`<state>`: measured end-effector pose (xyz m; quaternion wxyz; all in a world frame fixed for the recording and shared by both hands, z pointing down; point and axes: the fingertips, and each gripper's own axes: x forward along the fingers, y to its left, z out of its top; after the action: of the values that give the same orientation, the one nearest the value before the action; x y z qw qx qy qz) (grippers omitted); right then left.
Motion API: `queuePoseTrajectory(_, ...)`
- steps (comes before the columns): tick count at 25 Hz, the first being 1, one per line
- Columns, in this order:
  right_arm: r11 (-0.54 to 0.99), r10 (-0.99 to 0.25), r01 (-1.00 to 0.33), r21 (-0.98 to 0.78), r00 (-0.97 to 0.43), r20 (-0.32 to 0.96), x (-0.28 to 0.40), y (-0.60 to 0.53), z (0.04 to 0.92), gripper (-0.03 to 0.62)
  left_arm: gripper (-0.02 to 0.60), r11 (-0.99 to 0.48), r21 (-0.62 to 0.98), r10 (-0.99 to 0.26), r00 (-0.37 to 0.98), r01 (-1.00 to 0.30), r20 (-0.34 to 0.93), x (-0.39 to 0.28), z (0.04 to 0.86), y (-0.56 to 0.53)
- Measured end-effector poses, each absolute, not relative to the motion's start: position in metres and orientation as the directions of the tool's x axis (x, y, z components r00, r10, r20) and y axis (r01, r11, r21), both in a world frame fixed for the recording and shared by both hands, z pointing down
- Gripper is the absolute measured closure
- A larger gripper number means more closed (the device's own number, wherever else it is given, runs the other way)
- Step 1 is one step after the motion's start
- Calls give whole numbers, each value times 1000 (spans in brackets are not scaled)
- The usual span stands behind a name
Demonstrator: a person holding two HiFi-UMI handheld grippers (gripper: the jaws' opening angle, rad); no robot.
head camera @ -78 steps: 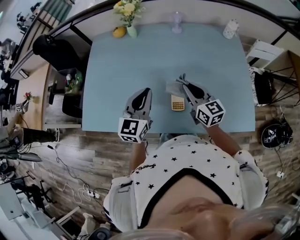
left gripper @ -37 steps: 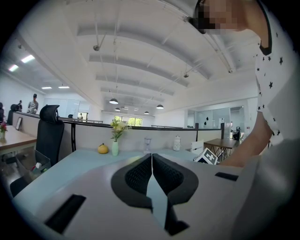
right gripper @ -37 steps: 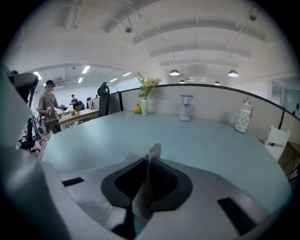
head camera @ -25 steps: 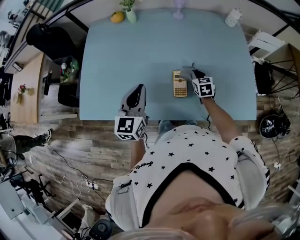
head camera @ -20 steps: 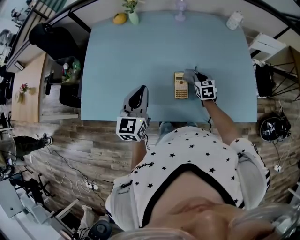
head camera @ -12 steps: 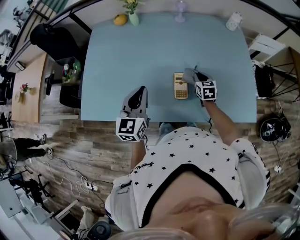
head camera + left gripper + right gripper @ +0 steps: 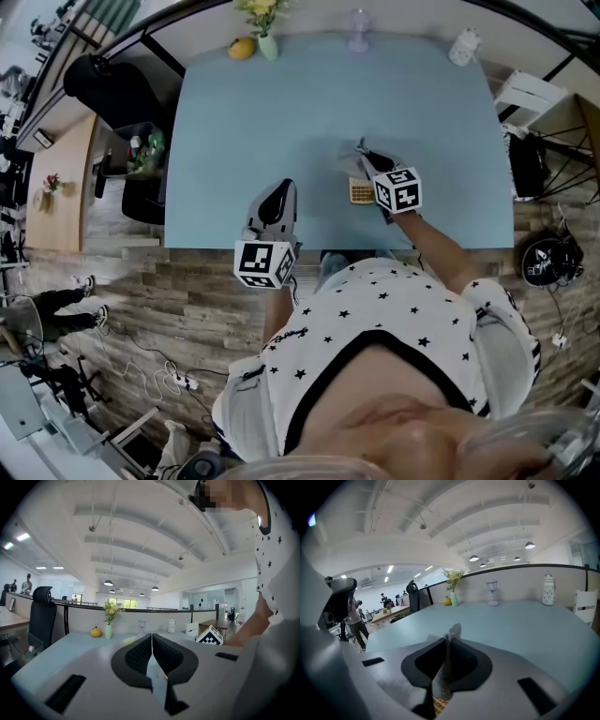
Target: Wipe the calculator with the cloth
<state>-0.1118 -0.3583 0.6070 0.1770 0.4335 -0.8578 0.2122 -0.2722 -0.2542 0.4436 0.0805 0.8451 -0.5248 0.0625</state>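
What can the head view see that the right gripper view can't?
Only the head view shows the left gripper at the table's near edge, the starry shirt and the wooden floor. Only the right gripper view shows the ceiling lamps and, close up, the right gripper shut on the cloth. Both show the blue table, the flower vase and the white jar.
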Motion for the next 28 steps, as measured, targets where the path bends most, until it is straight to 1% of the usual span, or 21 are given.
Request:
queuePoseTrajectory(5,608,-601,-766,-206,-614,511,-142,-340,619,559,551,-413,77,-887,420,-908,192,-278,447,-249)
queuePoseTrajectory(12,642,-563,-754,-141,-588,581,-149,-327,645,559,551,-392,73,-897,398,-917,192,-290,446,-246)
queuePoseTrajectory(20,601,-582,-791,-117,-533,614,-123,-331,659,559,551,-413,74,-886,419,-908,198,-282,448,-250)
queuePoseTrajectory(28,515,-632,-851,-106,-461,623,-82,-335,662,559,551,-462,73,-862,467,-884,200,-264,448,-258)
